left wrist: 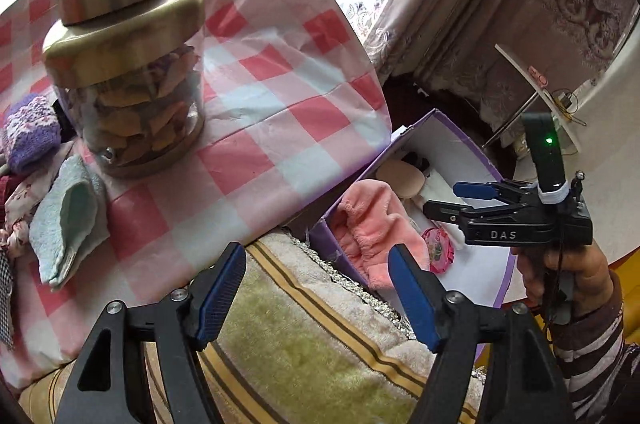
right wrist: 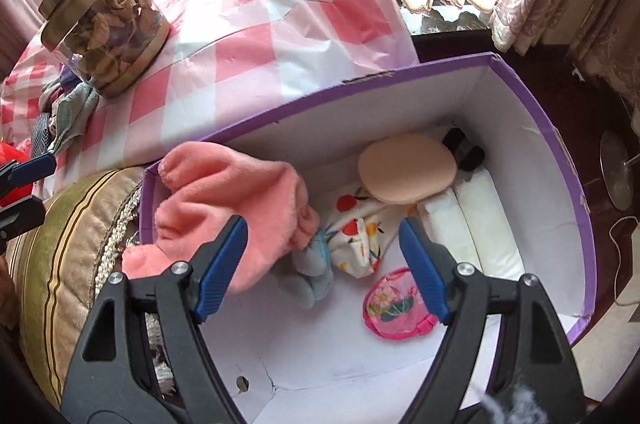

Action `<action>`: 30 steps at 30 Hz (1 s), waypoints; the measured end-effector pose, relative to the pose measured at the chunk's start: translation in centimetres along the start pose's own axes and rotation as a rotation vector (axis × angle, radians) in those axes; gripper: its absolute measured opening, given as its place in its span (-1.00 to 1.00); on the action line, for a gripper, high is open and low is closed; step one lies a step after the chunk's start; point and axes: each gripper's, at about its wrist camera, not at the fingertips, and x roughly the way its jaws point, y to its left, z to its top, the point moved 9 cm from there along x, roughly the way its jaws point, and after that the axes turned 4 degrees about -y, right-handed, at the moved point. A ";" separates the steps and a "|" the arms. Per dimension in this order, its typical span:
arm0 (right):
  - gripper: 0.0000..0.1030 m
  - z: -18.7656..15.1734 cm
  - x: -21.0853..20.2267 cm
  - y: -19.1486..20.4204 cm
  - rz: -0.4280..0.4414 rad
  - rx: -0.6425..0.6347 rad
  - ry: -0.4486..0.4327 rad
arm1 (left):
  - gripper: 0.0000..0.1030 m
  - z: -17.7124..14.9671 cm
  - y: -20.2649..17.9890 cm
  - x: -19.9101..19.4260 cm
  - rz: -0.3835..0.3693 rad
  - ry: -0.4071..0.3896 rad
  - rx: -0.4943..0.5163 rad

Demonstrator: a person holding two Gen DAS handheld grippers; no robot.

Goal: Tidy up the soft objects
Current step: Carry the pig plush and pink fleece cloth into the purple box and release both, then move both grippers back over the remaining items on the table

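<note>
In the left wrist view, we see the left gripper (left wrist: 316, 294) at the bottom centre, its blue-padded jaws spread wide with nothing between them. It hangs over a striped beige and olive plush cushion (left wrist: 304, 352), without touching it as far as we can tell. In the upper left stands a glass jar with a brass-coloured lid (left wrist: 128, 63) on a pink and white checked plastic tablecloth (left wrist: 272, 127). At the left edge lie a folded pale green towel (left wrist: 66, 220) and a purple knitted piece (left wrist: 30, 131). At the right, a hand (left wrist: 568, 276) holds the right gripper (left wrist: 444, 201) above a purple cardboard box with a white inside (left wrist: 506, 276); its jaws stand apart and empty. A pink fleece cloth (left wrist: 372, 228) drapes over the box's near corner.

In the right wrist view, we look down into the same box (right wrist: 532, 111). The right gripper (right wrist: 322, 266) sits at the bottom centre, jaws wide open, gripping nothing. The pink fleece cloth (right wrist: 224, 203) lies in the box's left corner, behind the left pad. Between the pads we see a small pale blue soft toy (right wrist: 316, 276) and a white cloth printed with fruit (right wrist: 360, 236). Further back lie a round beige powder puff (right wrist: 406, 167), white foam pads (right wrist: 476, 224) and, lower right, a round pink flowered pouch (right wrist: 394, 304).
</note>
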 end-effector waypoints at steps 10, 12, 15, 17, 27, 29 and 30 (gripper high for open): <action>0.56 -1.5 8.9 3.2 -0.132 -0.185 0.260 | 0.44 -1.6 3.2 -3.0 0.000 -0.054 -0.088; 0.56 -1.7 9.8 3.5 -0.149 -0.201 0.281 | 0.44 -1.8 3.9 -3.2 -0.008 -0.061 -0.115; 0.66 -1.6 10.7 3.9 -0.180 -0.225 0.282 | 0.44 -1.9 4.7 -3.1 -0.027 -0.061 -0.154; 0.78 -1.5 10.9 3.8 -0.200 -0.229 0.275 | 0.44 -2.0 4.8 -3.1 -0.034 -0.060 -0.158; 0.80 0.1 4.9 2.1 -0.180 -0.110 0.124 | 0.44 -1.8 7.1 -5.5 -0.027 -0.132 -0.197; 0.80 0.5 3.0 2.0 -0.162 -0.092 0.090 | 0.44 -1.8 8.2 -6.3 -0.015 -0.149 -0.219; 0.80 0.7 2.1 2.1 -0.146 -0.081 0.072 | 0.44 -1.9 8.9 -6.7 -0.005 -0.162 -0.231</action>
